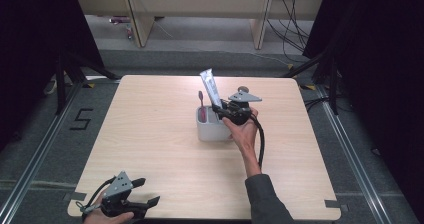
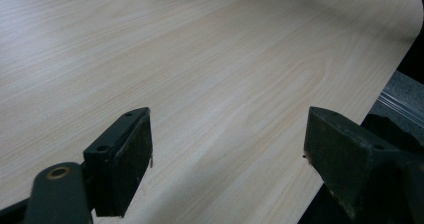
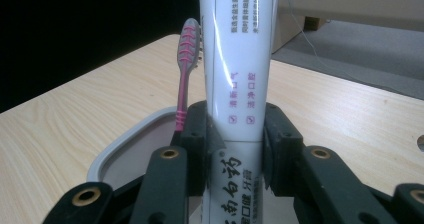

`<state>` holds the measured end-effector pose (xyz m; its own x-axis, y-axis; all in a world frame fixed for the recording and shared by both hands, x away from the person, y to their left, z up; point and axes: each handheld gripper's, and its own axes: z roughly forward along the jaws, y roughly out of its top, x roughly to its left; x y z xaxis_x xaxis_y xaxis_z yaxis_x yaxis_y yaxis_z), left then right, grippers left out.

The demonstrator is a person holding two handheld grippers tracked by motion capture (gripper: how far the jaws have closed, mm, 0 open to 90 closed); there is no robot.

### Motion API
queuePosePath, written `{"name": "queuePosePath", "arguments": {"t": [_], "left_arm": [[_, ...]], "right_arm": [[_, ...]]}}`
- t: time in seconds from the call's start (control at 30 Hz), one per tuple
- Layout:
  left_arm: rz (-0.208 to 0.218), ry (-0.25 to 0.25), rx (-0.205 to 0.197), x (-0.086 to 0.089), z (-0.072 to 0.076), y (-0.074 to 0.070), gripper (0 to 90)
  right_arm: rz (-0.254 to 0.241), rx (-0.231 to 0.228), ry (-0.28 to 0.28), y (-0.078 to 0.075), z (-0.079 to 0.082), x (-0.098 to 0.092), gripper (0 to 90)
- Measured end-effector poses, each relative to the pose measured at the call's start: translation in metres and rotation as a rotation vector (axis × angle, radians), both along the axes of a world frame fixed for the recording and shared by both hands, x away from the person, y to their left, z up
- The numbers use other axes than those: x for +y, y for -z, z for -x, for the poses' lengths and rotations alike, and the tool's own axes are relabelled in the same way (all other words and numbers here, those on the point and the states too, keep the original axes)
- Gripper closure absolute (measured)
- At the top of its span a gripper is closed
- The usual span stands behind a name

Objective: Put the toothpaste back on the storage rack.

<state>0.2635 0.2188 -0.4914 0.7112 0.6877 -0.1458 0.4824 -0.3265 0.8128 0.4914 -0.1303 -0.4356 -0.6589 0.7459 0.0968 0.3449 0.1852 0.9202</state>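
Holder [image 1: 212,129] sits mid-table [image 1: 150,149], slightly toward the far side. Toothbrush [image 1: 201,101] stands upright in its left part. Tube [image 1: 211,88] stands to the right of the brush, over the holder, between the right gripper's [image 1: 223,109] pads. Left gripper [image 1: 142,194] at the near-left table corner, well apart.

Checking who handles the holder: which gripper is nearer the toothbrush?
Right. The right gripper grips the tube beside the toothbrush; the left gripper sits open at the table's near edge.
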Motion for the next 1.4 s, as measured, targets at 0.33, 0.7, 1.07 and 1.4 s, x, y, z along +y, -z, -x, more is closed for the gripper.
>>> {"name": "queuePosePath", "arguments": {"t": [0.33,0.7,1.07,1.4], "left_arm": [[-0.002,-0.003,0.002,0.000,0.000,0.000,19.1],[0.006,0.004,-0.002,0.000,0.000,0.000,19.1],[0.008,0.002,-0.002,-0.002,0.001,0.001,19.1],[0.009,0.004,0.003,-0.002,0.000,0.002,19.1]], "right_arm": [[0.007,0.006,0.011,0.005,-0.001,0.002,67.1],[-0.026,0.012,0.003,0.000,0.001,0.002,64.3],[-0.037,-0.026,-0.003,-0.016,0.011,-0.008,60.7],[-0.028,-0.015,0.026,-0.026,0.023,-0.025,55.8]]}}
